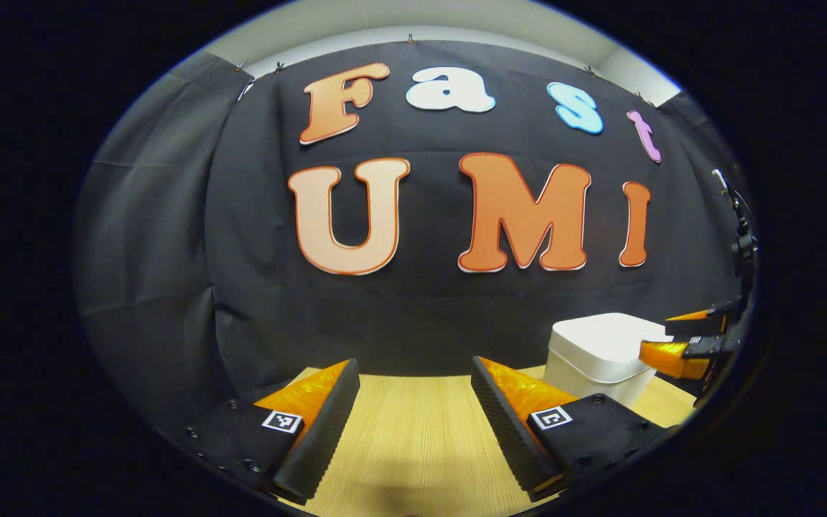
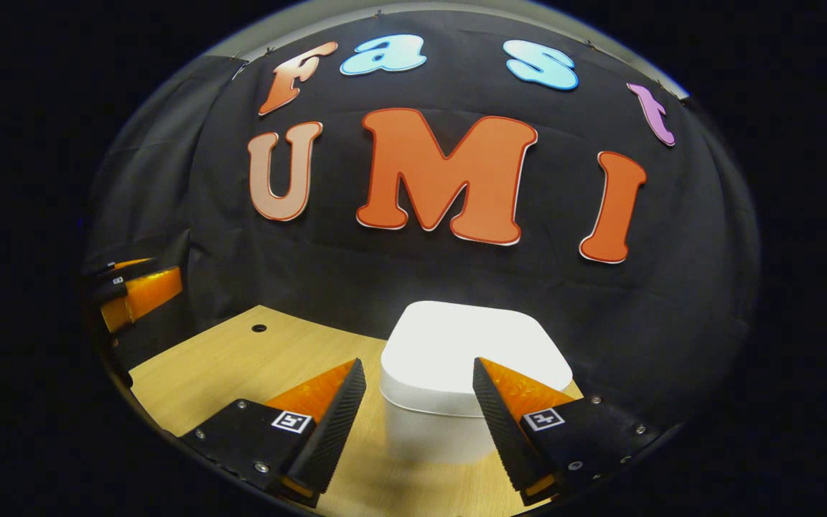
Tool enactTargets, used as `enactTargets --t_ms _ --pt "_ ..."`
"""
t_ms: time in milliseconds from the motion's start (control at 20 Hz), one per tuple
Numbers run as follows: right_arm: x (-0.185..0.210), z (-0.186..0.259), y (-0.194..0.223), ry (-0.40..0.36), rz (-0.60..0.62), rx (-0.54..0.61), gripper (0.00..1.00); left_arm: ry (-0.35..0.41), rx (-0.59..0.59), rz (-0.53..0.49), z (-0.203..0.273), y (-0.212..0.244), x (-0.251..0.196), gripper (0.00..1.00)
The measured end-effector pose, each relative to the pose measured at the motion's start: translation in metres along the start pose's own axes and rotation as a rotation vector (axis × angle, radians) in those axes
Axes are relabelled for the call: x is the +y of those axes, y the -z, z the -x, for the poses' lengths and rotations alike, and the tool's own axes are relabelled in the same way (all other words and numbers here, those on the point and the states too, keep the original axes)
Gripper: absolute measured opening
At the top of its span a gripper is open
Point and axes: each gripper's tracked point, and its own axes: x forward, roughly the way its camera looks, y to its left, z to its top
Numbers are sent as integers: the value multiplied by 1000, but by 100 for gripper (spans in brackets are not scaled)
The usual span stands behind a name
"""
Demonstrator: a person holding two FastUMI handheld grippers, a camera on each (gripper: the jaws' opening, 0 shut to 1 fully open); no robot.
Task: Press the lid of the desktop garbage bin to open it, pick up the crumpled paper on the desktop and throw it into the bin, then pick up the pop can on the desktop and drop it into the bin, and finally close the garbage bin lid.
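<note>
- Garbage bin (image 2: 456,388): a white, rounded-square container standing upright on the wooden desktop (image 2: 241,366), close to the black cloth back wall (image 2: 672,337). Its lid (image 2: 471,345) lies flat and shut on the body, with a thin seam marking where the two meet.
- Bin as seen in the left gripper view (image 1: 600,355): it stands toward the right side of the desktop (image 1: 413,438), again with the lid down.
- Right gripper (image 2: 417,420): jaws spread wide and empty. It hangs just in front of the bin and slightly above it, so the bin's front face appears in the gap between the two fingers (image 2: 327,431). No finger can be seen touching the bin.
- Right gripper in the left gripper view (image 1: 686,345): seen at the far right edge, its tips overlapping the bin's lid on the right side; whether they touch cannot be told from this angle.
- Left gripper (image 1: 413,424): jaws open wide, nothing between them, held over bare desktop well to the left of the bin.
- Left gripper in the right gripper view (image 2: 133,291): visible at the far left edge, well apart from the bin.
- Desktop detail: a small dark round hole (image 2: 259,328) in the wood, left of the bin and near the back wall.
</note>
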Motion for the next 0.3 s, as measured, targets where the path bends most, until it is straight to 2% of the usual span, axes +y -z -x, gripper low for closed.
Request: enactTargets --t_ms 300 --pt "26 7 -6 -47 -7 -24 92 1 -80 -7 2 -24 1 99"
